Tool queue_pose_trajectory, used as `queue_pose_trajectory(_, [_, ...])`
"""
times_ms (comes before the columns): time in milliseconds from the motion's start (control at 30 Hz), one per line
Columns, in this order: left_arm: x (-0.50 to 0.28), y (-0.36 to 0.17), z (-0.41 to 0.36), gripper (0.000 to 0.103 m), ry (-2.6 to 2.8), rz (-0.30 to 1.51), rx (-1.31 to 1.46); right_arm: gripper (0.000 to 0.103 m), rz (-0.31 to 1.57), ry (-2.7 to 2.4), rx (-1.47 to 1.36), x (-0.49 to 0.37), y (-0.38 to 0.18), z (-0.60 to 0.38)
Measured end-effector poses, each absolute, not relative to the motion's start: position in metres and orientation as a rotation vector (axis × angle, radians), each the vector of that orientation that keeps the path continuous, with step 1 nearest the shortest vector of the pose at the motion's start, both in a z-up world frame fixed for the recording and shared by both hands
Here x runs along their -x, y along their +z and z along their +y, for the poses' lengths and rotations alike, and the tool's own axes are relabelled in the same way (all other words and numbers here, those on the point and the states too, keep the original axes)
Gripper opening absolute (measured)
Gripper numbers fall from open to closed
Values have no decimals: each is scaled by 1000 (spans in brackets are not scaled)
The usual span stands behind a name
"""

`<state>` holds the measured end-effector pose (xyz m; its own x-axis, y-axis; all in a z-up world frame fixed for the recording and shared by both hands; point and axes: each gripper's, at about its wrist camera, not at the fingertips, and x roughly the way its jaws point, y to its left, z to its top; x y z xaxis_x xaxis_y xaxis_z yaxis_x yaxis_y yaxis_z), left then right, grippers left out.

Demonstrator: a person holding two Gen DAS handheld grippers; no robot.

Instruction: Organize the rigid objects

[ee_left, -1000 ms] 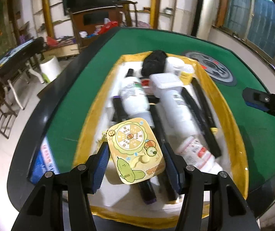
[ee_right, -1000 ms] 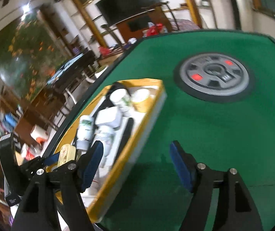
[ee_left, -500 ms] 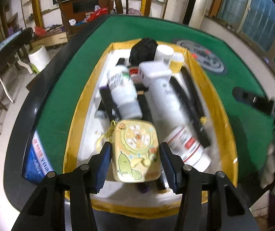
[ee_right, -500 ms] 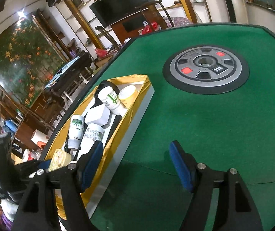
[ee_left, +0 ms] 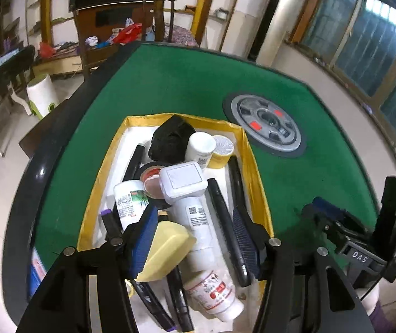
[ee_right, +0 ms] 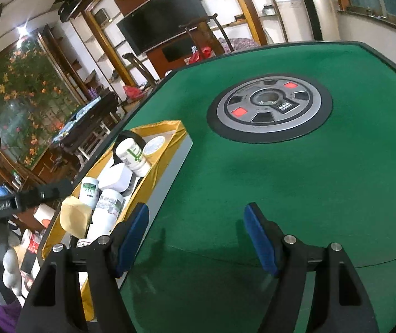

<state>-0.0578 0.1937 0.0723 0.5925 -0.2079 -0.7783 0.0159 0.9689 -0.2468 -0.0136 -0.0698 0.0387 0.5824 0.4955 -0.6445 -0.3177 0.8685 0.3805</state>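
Left wrist view, lower centre: my left gripper (ee_left: 195,238) carries the yellow toy (ee_left: 167,249) over the gold-rimmed tray (ee_left: 256,172). Its jaws are opening, and the toy touches only the left pad (ee_left: 145,241). I judge it could slip back onto the white bottles (ee_left: 195,222). The gripper angles steeply down. My right gripper (ee_right: 198,238) hangs parted and empty over the green table (ee_right: 295,180).

The right gripper (ee_right: 196,236) hovers with jaws apart over bare green table felt (ee_right: 281,180), the gold-lined box (ee_right: 167,149) of bottles to its left, where the left gripper (ee_right: 17,202) carries a pale yellow case (ee_right: 74,219).
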Motion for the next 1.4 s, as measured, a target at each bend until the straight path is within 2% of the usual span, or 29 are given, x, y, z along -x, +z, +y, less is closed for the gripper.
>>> queue_pose_trajectory(100, [53, 84, 207, 60, -142, 878, 312, 71, 809, 480, -238, 11, 38, -71])
queue_pose_trajectory(133, [48, 87, 210, 64, -142, 876, 328, 71, 819, 484, -240, 10, 36, -70])
queue_pose_trajectory(300, [19, 64, 201, 66, -141, 951, 290, 71, 816, 485, -273, 9, 34, -76])
queue_pose_trajectory(500, [38, 22, 192, 65, -256, 1132, 339, 71, 840, 481, -314, 5, 30, -83])
queue_pose_trajectory(533, [45, 21, 194, 59, -260, 1133, 337, 71, 851, 480, -319, 3, 28, -83])
queue_pose_trajectory(633, [63, 24, 198, 59, -258, 1156, 318, 71, 876, 481, -337, -1, 25, -85])
queue_pose_trajectory(800, [69, 51, 214, 59, -235, 1033, 358, 71, 888, 485, -346, -2, 23, -84])
queue_pose_trajectory(900, [74, 56, 216, 59, -219, 1024, 343, 71, 889, 482, -352, -2, 22, -85])
queue_pose_trajectory(1167, [104, 33, 181, 60, -40, 1087, -164, 71, 903, 478, -358, -4, 20, -85])
queue_pose_trajectory(1400, [106, 65, 197, 60, -104, 969, 49, 71, 915, 477, -360, -5, 18, -85])
